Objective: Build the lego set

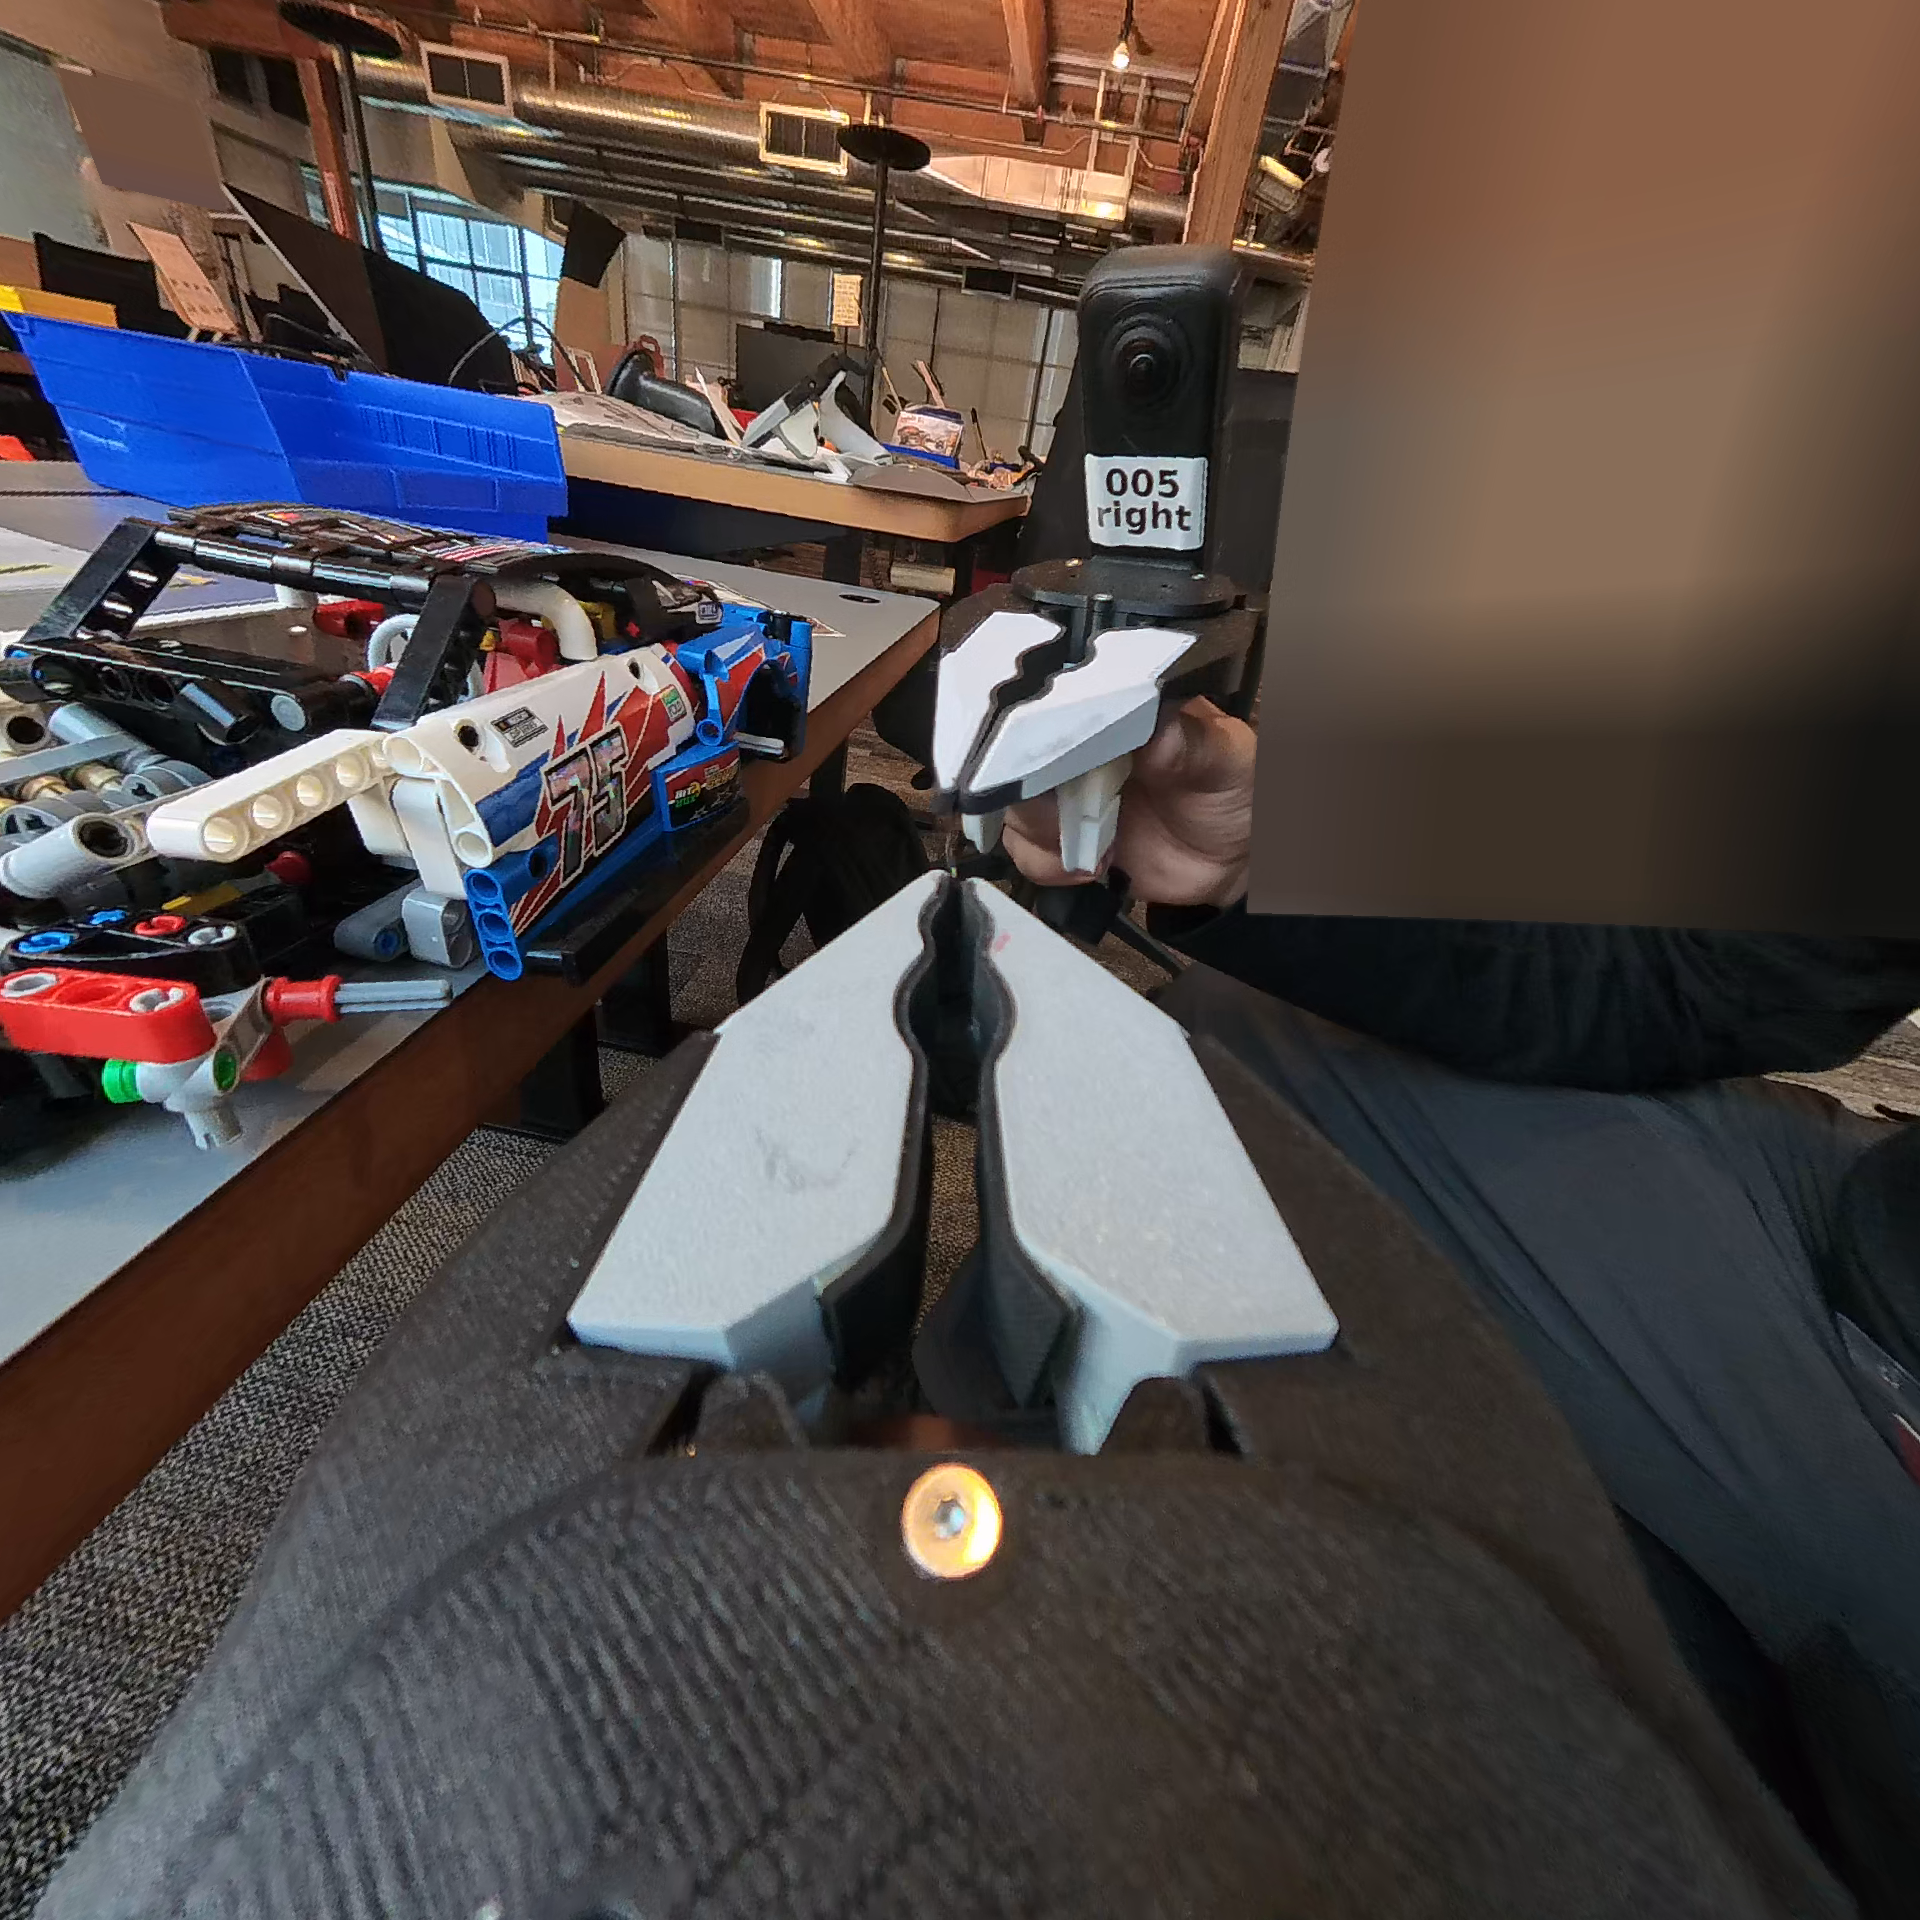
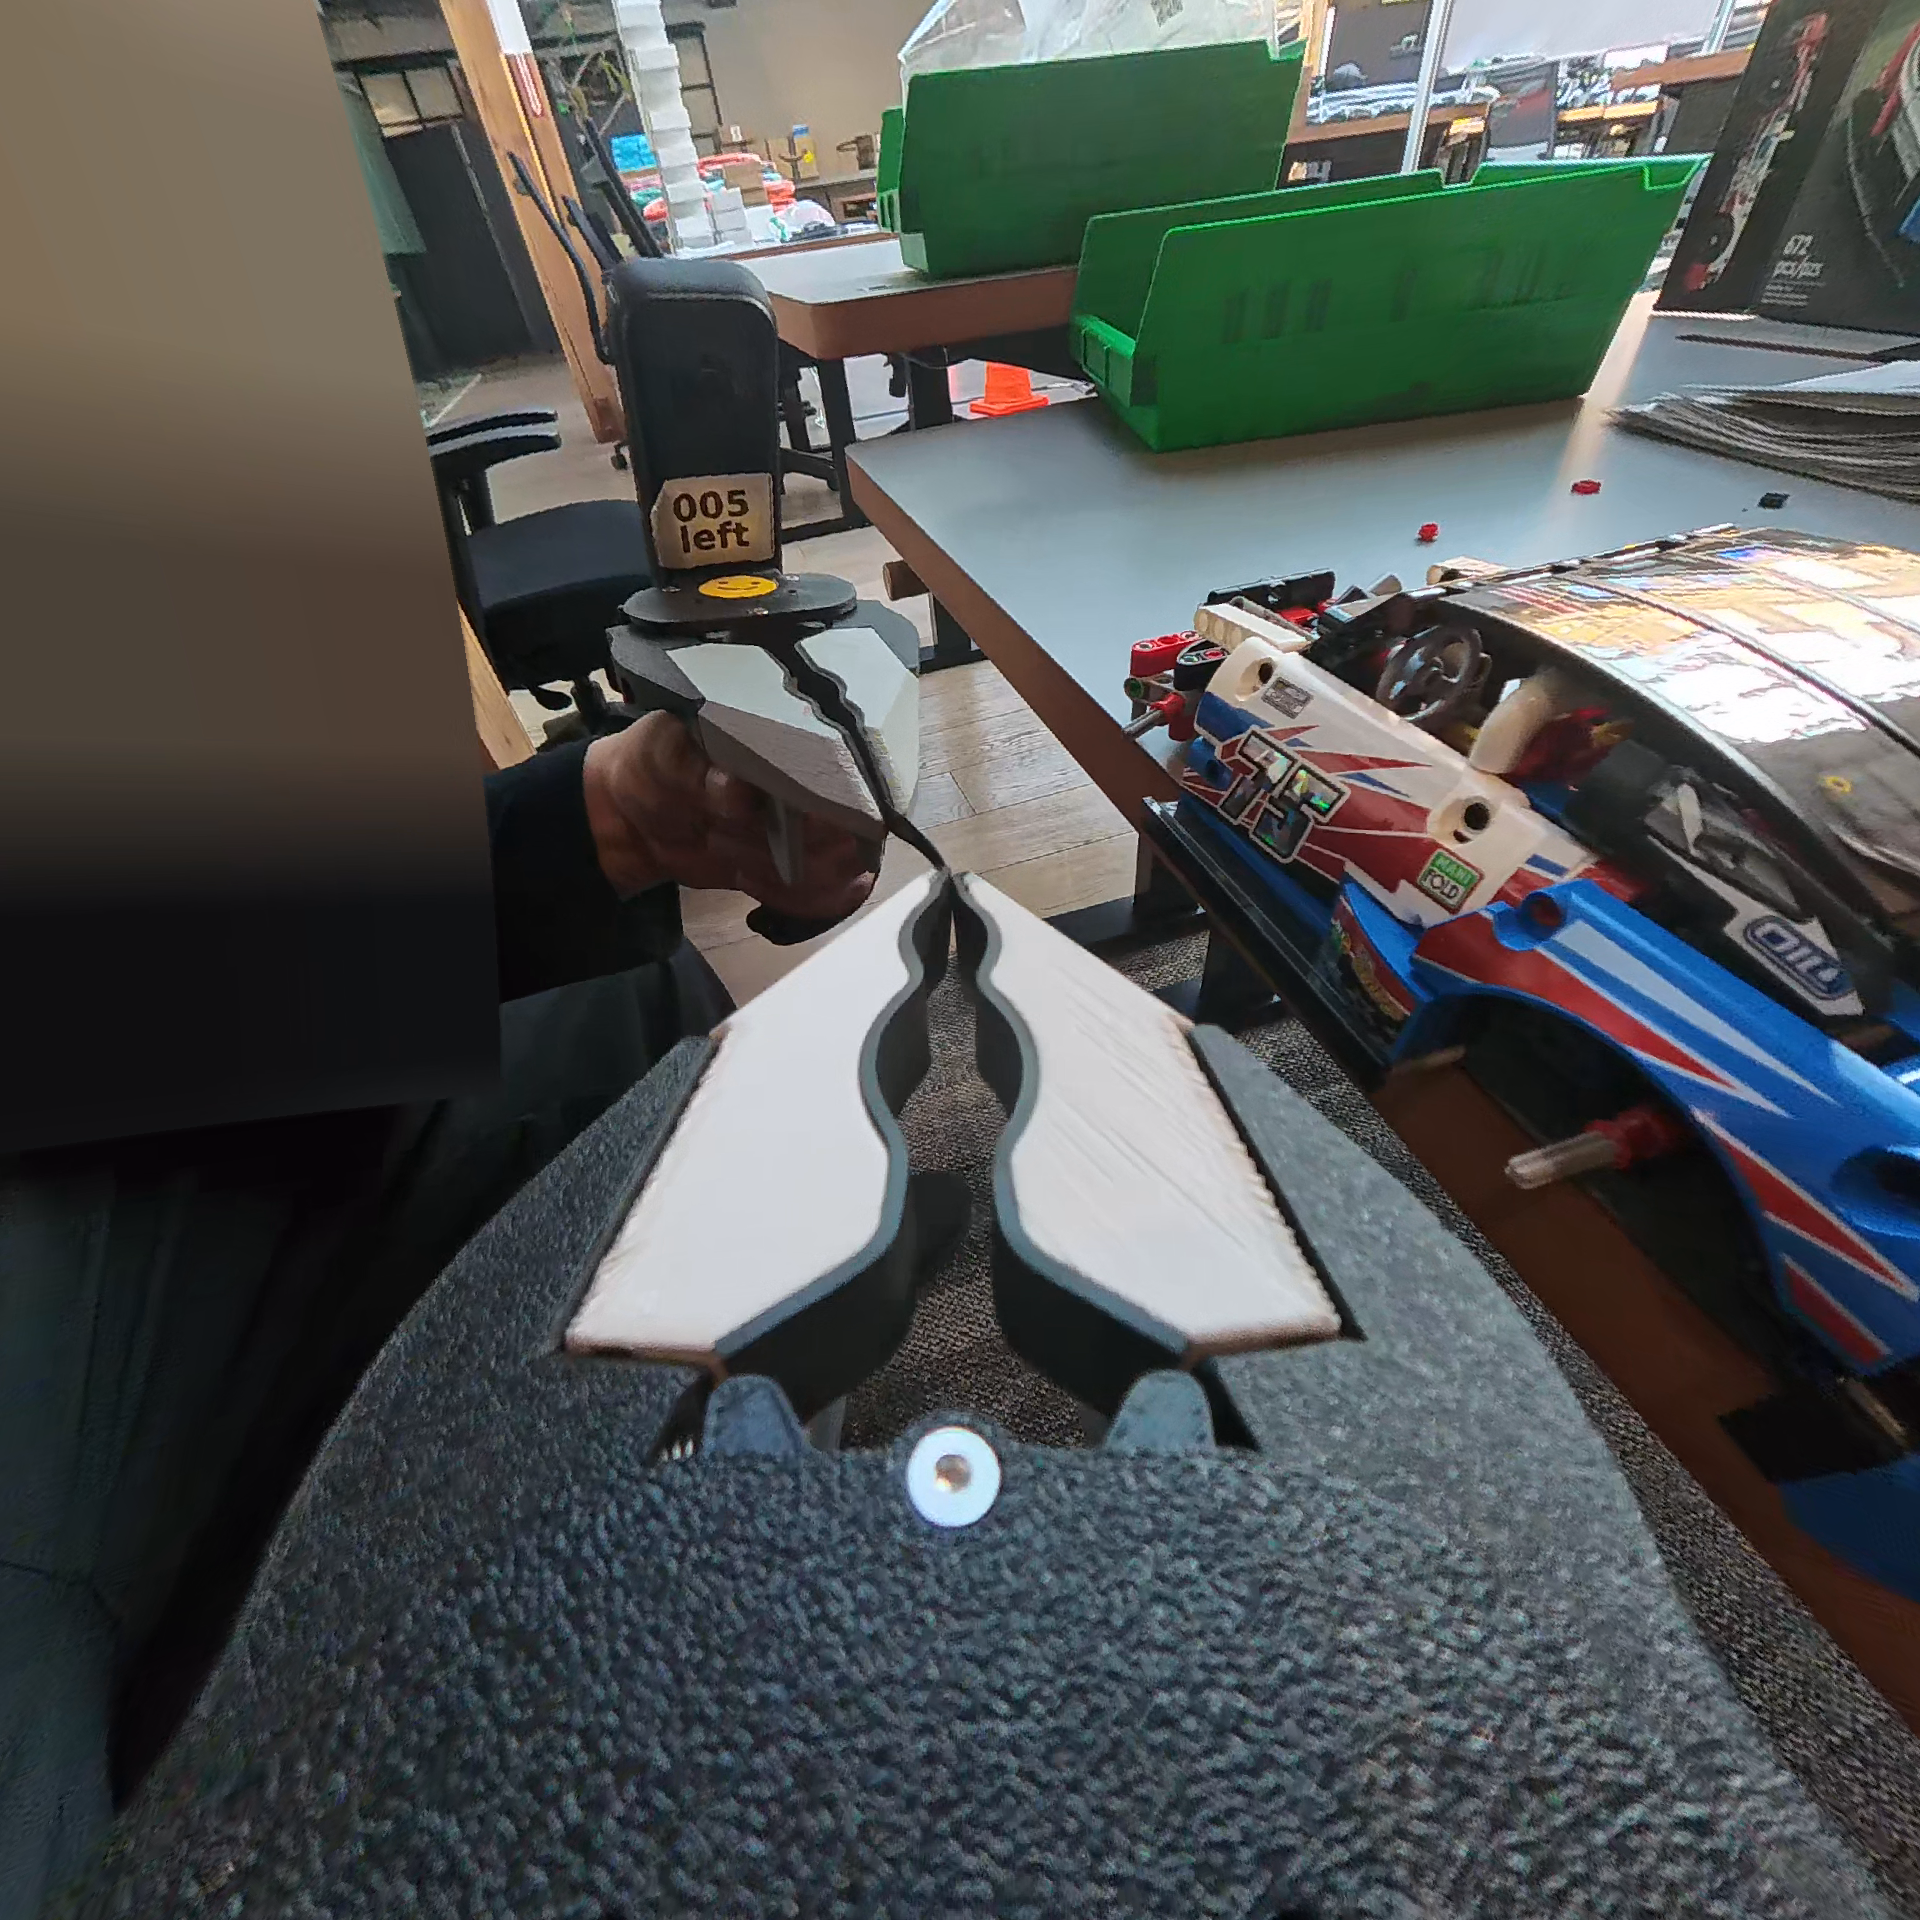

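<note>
Both grippers are held off the table's edge, tip to tip, above the person's lap. A thin black strip (image 2: 914, 840) runs between their tips; it also shows in the left wrist view (image 1: 948, 847). My left gripper (image 1: 951, 883) is shut on one end, and the right wrist view shows the strip coming out of its tips (image 2: 888, 810). My right gripper (image 2: 948, 878) is shut, and the strip's other end meets its tips; it also shows in the left wrist view (image 1: 954, 805). The partly built blue, white and red race car (image 1: 520, 769) (image 2: 1558, 831) stands at the edge of the grey table (image 1: 862, 623).
Loose red, grey and black pieces (image 1: 104, 1018) lie by the car. A blue bin (image 1: 312, 426) stands behind it, and green bins (image 2: 1351, 301), a set box (image 2: 1808, 156) and booklets (image 2: 1766, 416) stand farther back. A black bag (image 1: 842, 873) sits on the floor under the table. The grippers are tip to tip, or close to it.
</note>
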Tool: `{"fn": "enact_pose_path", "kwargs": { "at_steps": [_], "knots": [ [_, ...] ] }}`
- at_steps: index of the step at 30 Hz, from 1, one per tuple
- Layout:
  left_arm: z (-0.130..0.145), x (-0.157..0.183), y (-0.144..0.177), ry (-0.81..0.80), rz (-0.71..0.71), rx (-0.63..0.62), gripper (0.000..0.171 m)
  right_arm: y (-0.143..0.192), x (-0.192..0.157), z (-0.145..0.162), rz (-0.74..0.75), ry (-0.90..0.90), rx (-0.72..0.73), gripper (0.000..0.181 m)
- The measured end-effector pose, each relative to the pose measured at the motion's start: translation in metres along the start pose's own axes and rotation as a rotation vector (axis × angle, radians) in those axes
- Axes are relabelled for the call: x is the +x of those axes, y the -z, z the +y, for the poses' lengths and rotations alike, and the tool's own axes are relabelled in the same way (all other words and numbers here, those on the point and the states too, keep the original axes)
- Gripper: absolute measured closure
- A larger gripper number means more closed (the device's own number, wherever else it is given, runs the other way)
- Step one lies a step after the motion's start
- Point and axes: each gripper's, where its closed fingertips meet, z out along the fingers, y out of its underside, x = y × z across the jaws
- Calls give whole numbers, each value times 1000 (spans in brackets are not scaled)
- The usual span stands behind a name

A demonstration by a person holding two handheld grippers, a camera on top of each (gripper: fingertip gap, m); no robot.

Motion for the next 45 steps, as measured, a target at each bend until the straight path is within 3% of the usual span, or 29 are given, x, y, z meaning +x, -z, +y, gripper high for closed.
{"fn": "enact_pose_path", "kwargs": {
  "at_steps": [6,11,13,25,27,28,30,32,33,34,35,36,40,45],
  "knots": [
    [-3,-5,1,27,-29,19,171,-1,0,-3,12,2,22,181],
    [-4,-3,4,41,-8,22,160,-2,-2,-5,45,36,21,181],
    [-7,-3,5,45,-2,41,171,-1,-10,-8,2,39,41,181],
    [-15,6,7,13,18,93,171,2,-25,-9,-82,80,73,181],
    [-21,-9,11,38,-91,146,165,4,-25,-8,-92,77,80,181],
    [-28,-15,19,37,-134,204,171,7,-21,-10,-82,63,94,181],
    [-33,-5,29,23,-53,244,147,17,-12,-14,-61,37,124,181],
    [-24,-14,27,8,-116,182,139,25,-7,-20,-54,11,153,181],
    [-15,-15,22,2,-125,123,114,26,-3,-20,-34,0,146,181],
    [-4,-14,16,-5,-116,58,75,24,1,-18,-11,0,133,181],
    [6,-19,10,-11,-139,1,70,21,3,-14,6,-1,121,181],
    [14,-28,6,-35,-189,-38,81,17,4,-11,16,-11,112,181],
    [35,-51,9,-81,-266,-149,87,2,11,6,52,-25,51,181],
    [23,-57,13,-61,-226,-66,122,-7,19,7,70,-1,25,181]
  ]
}}
